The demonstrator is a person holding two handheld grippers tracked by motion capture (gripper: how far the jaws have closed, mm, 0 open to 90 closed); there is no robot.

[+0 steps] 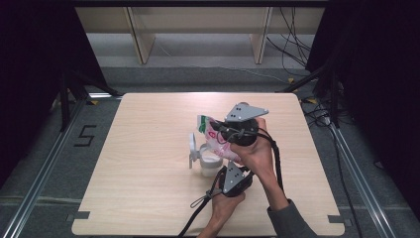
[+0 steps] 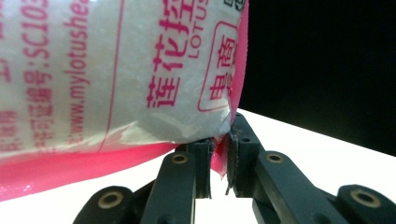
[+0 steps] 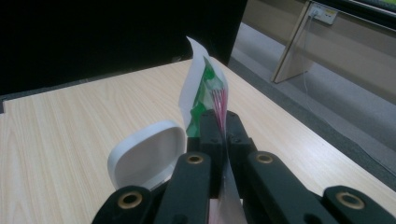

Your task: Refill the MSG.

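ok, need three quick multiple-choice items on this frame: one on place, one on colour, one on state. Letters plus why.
1. Where is the bag?
A. flat on the table's far left corner
B. held over the white container
C. on the floor

2. What colour is the bag's bottom edge in the left gripper view?
A. blue
B. yellow
C. pink

3. What is the state of the container's lid?
A. flipped open
B. snapped shut
C. lying apart on the table

Key:
1 B: in the high view both hand-held grippers, left and right, pinch the bag above the container.
2 C: a pink strip runs along the edge below the white, red-printed face.
3 A: the lid stands up beside the container, whose top is uncovered.
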